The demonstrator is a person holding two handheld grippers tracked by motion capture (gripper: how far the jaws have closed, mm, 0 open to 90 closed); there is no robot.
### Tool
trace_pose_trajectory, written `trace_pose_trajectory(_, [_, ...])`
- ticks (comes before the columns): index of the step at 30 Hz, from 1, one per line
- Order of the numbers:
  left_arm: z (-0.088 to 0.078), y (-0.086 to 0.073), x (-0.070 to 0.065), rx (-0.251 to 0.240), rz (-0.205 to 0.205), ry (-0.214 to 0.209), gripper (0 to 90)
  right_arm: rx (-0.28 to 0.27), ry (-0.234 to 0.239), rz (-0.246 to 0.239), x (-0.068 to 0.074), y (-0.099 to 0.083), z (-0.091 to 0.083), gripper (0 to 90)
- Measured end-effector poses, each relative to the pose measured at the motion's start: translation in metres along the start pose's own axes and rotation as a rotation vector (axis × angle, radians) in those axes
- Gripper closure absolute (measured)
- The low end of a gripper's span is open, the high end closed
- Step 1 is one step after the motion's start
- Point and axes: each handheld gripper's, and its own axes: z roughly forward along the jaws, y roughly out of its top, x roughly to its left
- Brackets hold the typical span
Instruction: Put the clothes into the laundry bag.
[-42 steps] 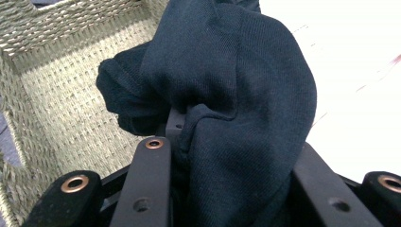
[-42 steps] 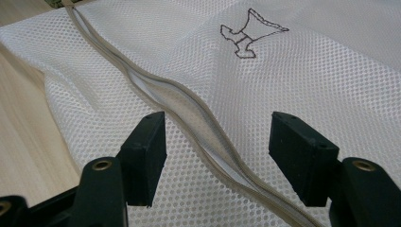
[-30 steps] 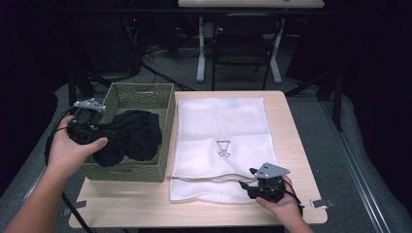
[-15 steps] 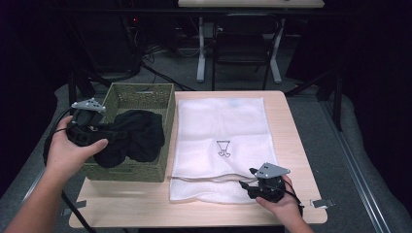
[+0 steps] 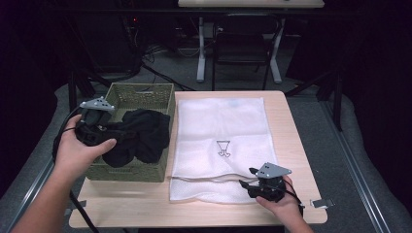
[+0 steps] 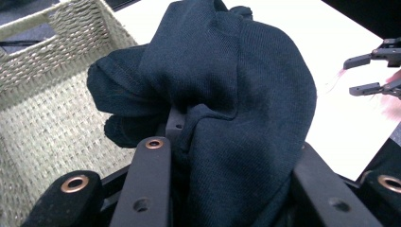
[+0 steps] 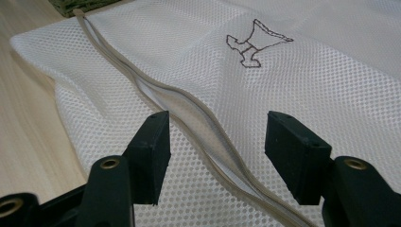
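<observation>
left gripper (image 5: 104, 132) is gripping black garment (image 6: 227, 94) over basket (image 5: 145, 94) | right gripper (image 7: 215, 142) is waiting open at mesh bag (image 5: 221, 121) zipper | advice: be lifting cloth fully clear of basket rim before crossing

One woven basket (image 5: 145, 94), left of centre; one black garment (image 5: 141, 138) bundled in it; one white mesh laundry bag (image 5: 221, 121), centre; one wooden table (image 5: 291, 141); two handheld grippers, the left gripper (image 5: 99, 131) at left and the right gripper (image 5: 250, 177) at lower right.

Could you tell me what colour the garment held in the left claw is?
Black garment, clearest in the left gripper view.
</observation>
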Motion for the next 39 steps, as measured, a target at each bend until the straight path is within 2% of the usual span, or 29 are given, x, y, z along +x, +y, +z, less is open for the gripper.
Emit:
trace_pose_trajectory(13, [0.003,0.012,-0.017,-0.018,0.045,-0.032,69.4,-0.034,0.006,0.007,0.001,0.002,-0.002,41.7])
trace_pose_trajectory(21, [0.011,0.018,-0.027,-0.024,0.065,-0.054,69.4,-0.041,0.015,-0.018,0.002,0.003,-0.003,43.0])
trace_pose_trajectory(23, [0.013,0.02,-0.029,-0.024,0.07,-0.058,69.4,-0.041,0.012,-0.029,0.003,0.003,-0.003,43.2])
trace_pose_trajectory(29, [0.016,0.026,-0.035,-0.032,0.084,-0.068,69.4,-0.035,0.019,-0.017,0.004,0.004,-0.002,45.3])
trace_pose_trajectory(39, [0.022,0.03,-0.043,-0.034,0.1,-0.087,69.4,-0.024,0.01,-0.03,0.004,0.006,0.001,46.9])
